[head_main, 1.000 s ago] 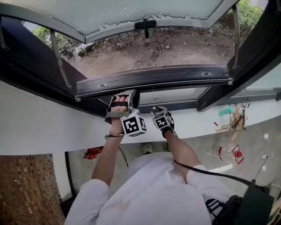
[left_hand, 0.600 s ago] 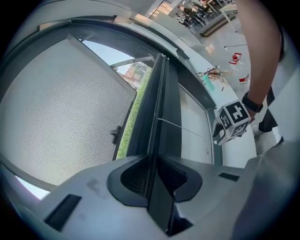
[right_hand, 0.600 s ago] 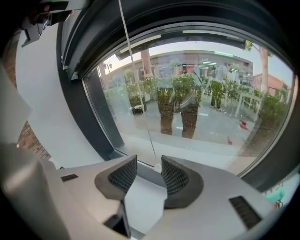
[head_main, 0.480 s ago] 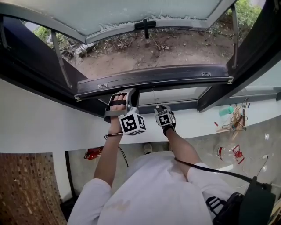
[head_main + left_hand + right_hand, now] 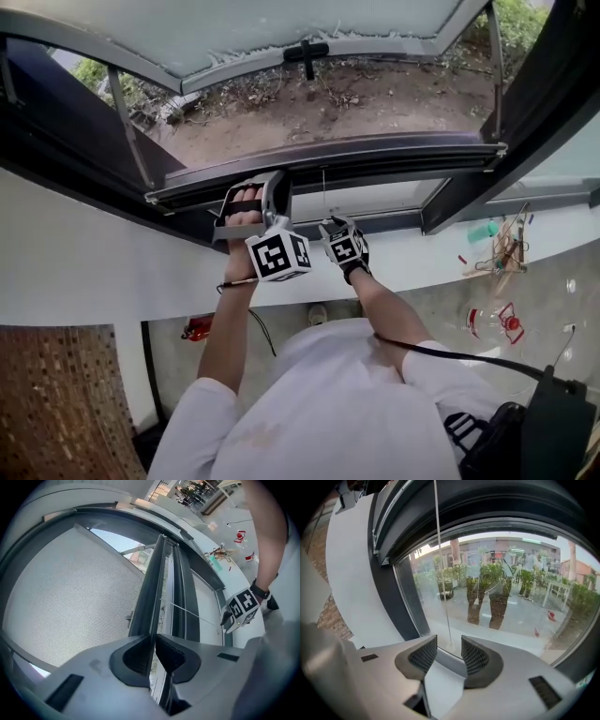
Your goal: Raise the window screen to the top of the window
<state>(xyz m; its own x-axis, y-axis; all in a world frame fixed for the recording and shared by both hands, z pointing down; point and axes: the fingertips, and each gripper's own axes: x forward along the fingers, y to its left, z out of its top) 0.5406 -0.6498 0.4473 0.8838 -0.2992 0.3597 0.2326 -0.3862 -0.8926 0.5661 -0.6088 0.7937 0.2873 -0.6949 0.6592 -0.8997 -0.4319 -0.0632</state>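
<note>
Raising is judged barely begun: the window screen [image 5: 70,602] has its bottom rail [image 5: 375,155] low, with most travel left. The left claw [image 5: 153,641], just closed further, is pinched on the rail's edge, left forearm [image 5: 225,328] extended. The right claw [image 5: 449,651] is spread, with the pull cord [image 5: 440,573] unpressed between its pads.

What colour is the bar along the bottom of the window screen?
Dark grey, almost black. The screen bar shows best in the head view.

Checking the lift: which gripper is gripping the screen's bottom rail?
The left gripper: its jaws have just been closing and pinch the dark rail. The right gripper is open, only a thin cord between its jaws.
</note>
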